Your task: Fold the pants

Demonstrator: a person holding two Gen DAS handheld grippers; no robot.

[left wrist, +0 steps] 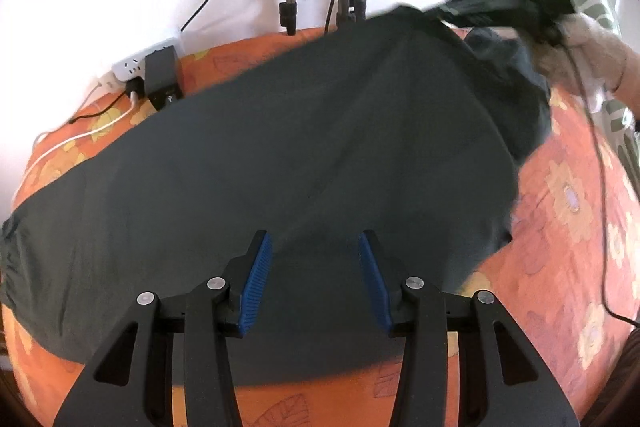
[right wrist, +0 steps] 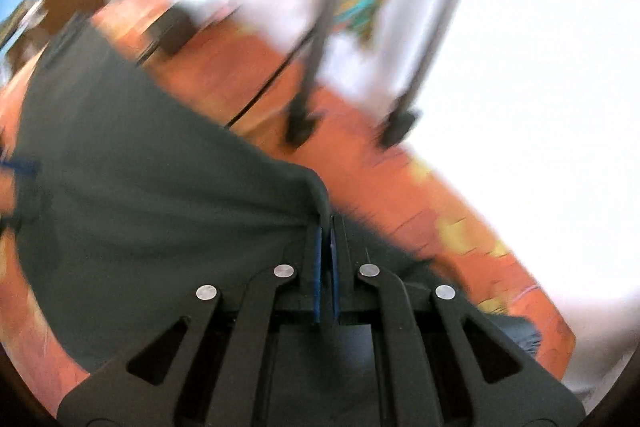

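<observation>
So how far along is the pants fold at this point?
Early. Done: the dark pants lie spread across the orange bedspread. In hand: the right hand-held gripper is shut on a fabric edge and lifting it, blurred with motion; the left hand-held gripper is open over the cloth, holding nothing. Left: no finished fold is visible yet.

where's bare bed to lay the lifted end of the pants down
Bare orange bedspread shows right of the pants, below the right gripper pinching the raised edge, with one thin black cable crossing it. A narrower strip lies at the near edge beside the open left gripper. The far left corner is crowded: power strip, black adapter, cords.
</observation>
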